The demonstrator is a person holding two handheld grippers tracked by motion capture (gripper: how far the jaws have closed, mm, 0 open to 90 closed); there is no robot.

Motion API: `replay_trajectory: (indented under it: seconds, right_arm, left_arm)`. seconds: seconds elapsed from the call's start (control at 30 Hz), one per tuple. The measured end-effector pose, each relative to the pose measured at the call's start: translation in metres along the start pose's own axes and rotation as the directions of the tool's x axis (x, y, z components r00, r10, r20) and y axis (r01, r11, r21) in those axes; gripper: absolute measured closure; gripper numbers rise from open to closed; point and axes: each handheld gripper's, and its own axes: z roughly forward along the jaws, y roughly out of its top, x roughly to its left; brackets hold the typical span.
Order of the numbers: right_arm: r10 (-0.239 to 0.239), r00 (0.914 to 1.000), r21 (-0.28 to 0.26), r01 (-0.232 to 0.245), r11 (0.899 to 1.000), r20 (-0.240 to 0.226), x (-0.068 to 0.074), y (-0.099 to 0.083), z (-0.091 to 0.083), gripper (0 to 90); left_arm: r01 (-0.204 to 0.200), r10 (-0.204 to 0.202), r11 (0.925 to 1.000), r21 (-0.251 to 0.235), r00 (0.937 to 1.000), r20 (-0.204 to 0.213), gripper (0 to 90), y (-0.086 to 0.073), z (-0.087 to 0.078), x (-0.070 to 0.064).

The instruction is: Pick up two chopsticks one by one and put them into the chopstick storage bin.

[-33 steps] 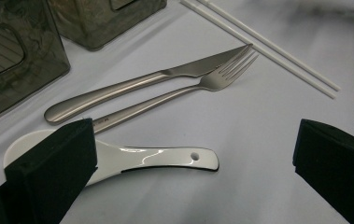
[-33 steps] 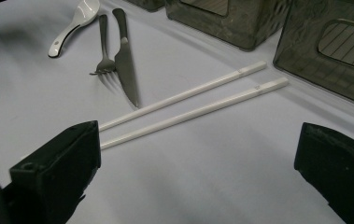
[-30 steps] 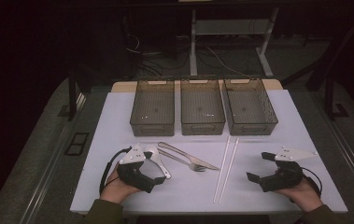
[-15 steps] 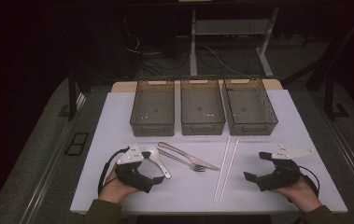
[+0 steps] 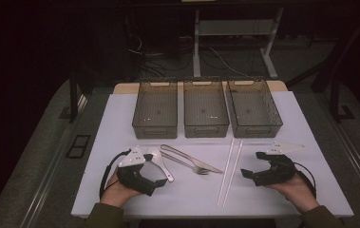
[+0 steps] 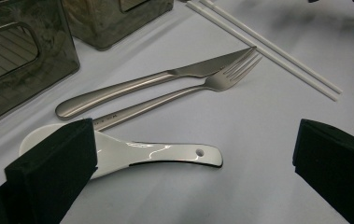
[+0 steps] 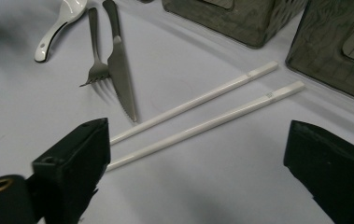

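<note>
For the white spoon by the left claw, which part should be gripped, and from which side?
Grip the white spoon at mid-handle, probably coming from above with the jaws across its narrow width. The handle lies flat on the table and is slim, while the bowl end is wide and rounded. The left claw is open with one jaw already in front of the bowl end. The fork lies close beside the spoon, so close carefully.

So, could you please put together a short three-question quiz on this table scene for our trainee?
1. How many bins stand in the row?
2. True or false: the left gripper is shut on the spoon.
3. Which lies nearest the right gripper: A spoon, B fork, C chopsticks?

Key: 1. Three. 2. False; its fingers stand open, the spoon lying on the table. 3. C.
</note>
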Motion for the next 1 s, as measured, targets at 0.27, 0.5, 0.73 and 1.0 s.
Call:
replay_trajectory:
  seconds: [0.27, 0.5, 0.73, 1.0]
  right_arm:
    - [0.028, 0.9982, 0.02, -0.029, 0.999, 0.053, -0.012, 0.014, 0.019, 23.1]
    - [0.037, 0.9959, 0.041, -0.041, 0.998, 0.083, -0.025, 0.024, 0.036, 31.5]
    - [0.063, 0.9899, 0.061, -0.071, 0.996, 0.127, -0.037, 0.032, 0.05, 39.2]
    - [0.101, 0.9822, 0.084, -0.116, 0.99, 0.158, -0.049, 0.033, 0.063, 47.9]
  left_arm:
    - [0.002, -0.002, 1.0, -0.001, 1.0, 0.001, 0.0, 0.0, 0.0, 0.0]
    - [-0.002, 0.002, 1.0, -0.004, 1.0, 0.0, 0.0, 0.0, 0.0, 0.001]
    - [0.003, -0.003, 1.0, -0.005, 1.0, -0.001, 0.0, -0.001, -0.001, 0.001]
    - [0.007, -0.007, 0.9999, -0.011, 1.0, -0.002, 0.0, -0.001, -0.001, 0.001]
